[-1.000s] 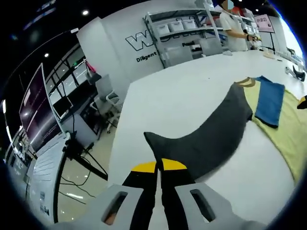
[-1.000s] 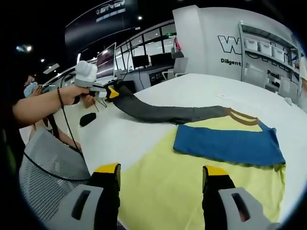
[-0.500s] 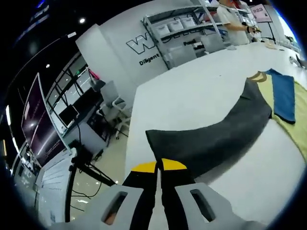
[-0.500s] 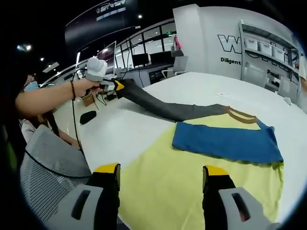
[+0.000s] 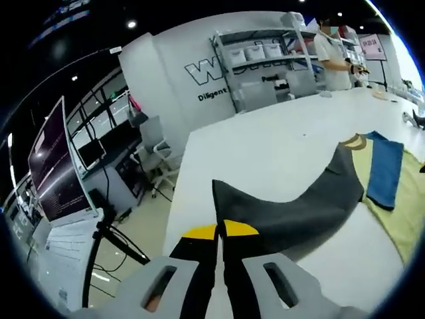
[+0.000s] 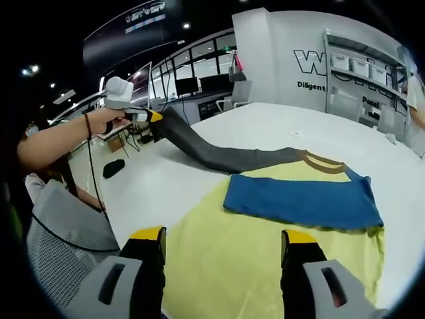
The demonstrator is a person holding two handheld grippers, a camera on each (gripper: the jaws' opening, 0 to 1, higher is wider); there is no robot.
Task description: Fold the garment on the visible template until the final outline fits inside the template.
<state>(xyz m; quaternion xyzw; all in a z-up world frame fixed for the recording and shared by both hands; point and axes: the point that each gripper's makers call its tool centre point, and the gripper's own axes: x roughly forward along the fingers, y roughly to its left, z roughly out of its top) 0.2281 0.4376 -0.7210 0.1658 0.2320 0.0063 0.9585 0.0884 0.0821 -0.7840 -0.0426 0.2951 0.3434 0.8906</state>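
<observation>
Left gripper (image 5: 220, 230) clamped on grey sleeve (image 5: 312, 203), stretched away from garment body (image 6: 299, 199). Right gripper (image 6: 224, 240) wide open, empty, hovering over yellow template (image 6: 226, 266). Blue body ahead looks folded; sleeve fold remains, outline not yet inside.

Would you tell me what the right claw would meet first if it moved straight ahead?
Probably the yellow template lying just ahead of the open right claw, then the folded blue garment beyond; depth is uncertain.
</observation>
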